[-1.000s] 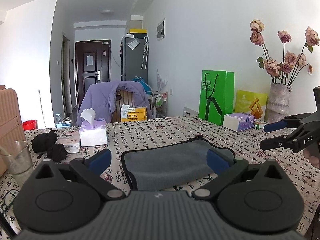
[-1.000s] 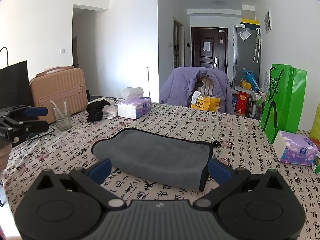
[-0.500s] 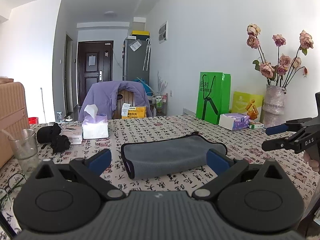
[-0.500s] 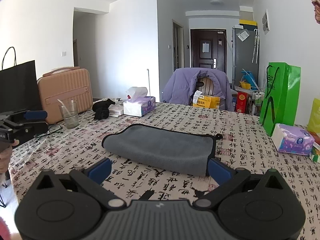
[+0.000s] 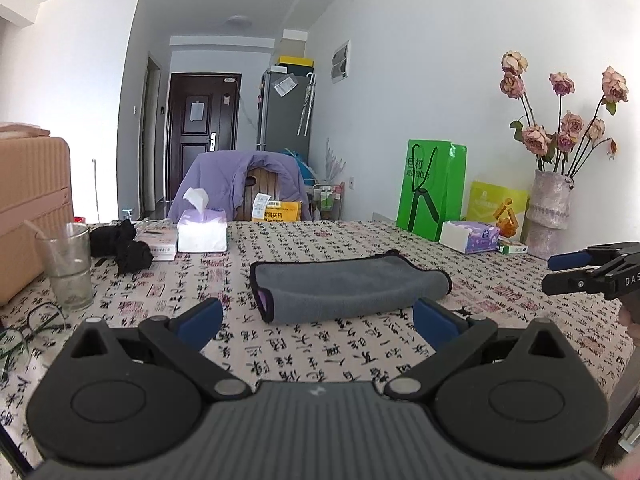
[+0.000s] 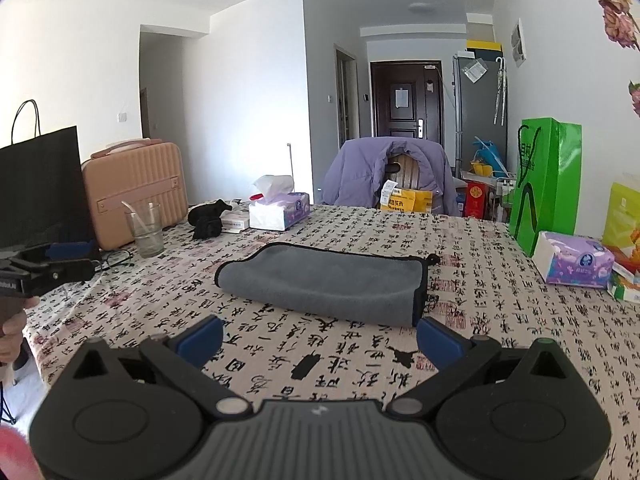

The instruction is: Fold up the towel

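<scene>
Surface [image 5: 320,344]: covered by a cloth printed with black calligraphy.
Towel [image 5: 344,290]: grey, folded, lying mid-surface.
Left of towel: glass [image 5: 66,266], spectacles [image 5: 28,328], black bundle [image 5: 120,246], tissue box [image 5: 202,232].
Right of towel: green bag [image 5: 432,188], purple tissue pack [image 5: 470,236], vase [image 5: 548,212].

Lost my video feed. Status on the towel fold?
Left gripper open, empty. Right gripper open, empty. Towel folded, flat on table, untouched. Nothing in the way.
</scene>
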